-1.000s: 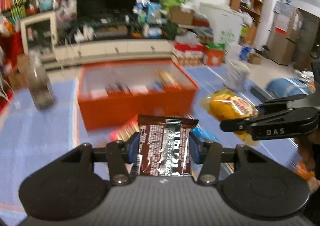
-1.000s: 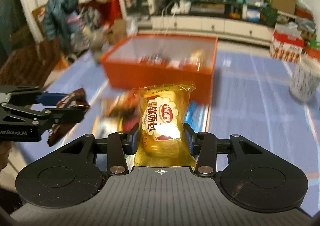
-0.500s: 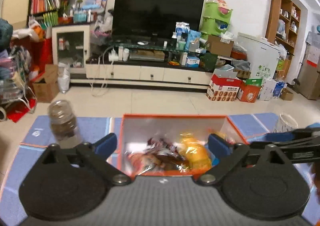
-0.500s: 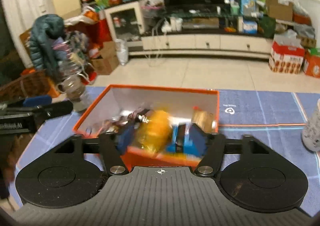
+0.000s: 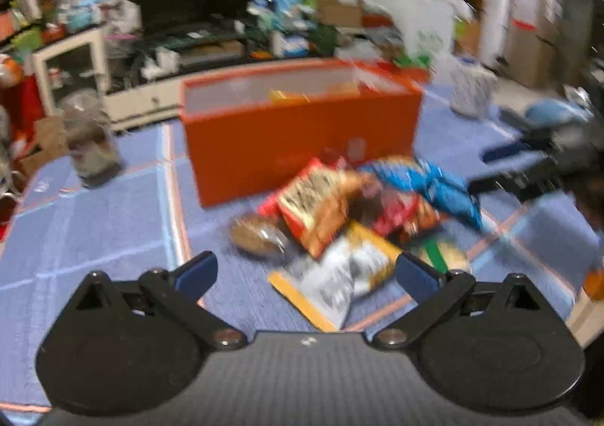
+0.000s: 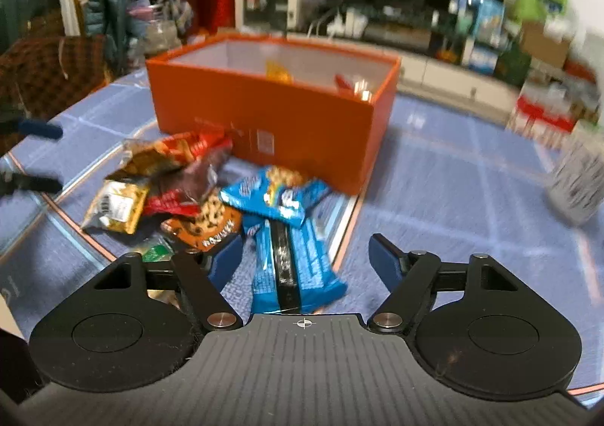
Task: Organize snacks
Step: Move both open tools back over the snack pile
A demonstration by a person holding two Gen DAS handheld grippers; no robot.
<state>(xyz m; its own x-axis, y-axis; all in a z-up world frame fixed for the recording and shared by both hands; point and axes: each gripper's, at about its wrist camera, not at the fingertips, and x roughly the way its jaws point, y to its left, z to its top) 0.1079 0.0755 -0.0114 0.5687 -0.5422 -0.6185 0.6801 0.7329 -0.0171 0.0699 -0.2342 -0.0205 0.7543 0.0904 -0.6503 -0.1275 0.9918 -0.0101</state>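
An orange box [image 5: 302, 139] stands on the blue mat, with a few snack packets inside; it also shows in the right wrist view [image 6: 271, 113]. A pile of snack packets [image 5: 358, 214] lies in front of it. My left gripper [image 5: 305, 273] is open and empty above the near side of the pile, over a yellow and white packet [image 5: 339, 282]. My right gripper [image 6: 305, 258] is open and empty over blue packets [image 6: 287, 256], with the rest of the pile [image 6: 170, 184] to its left. The right gripper shows blurred at the right in the left wrist view [image 5: 536, 165].
A clear jar [image 5: 88, 146] stands on the mat left of the box. A patterned white cup [image 6: 577, 180] stands at the right. A TV stand with clutter [image 5: 226, 48] lies behind. A dark chair with a jacket [image 6: 75, 60] is at the left.
Both grippers dropped their packets into the orange box, the chocolate bar from the left and the yellow packet from the right, then pulled back open over the pile.
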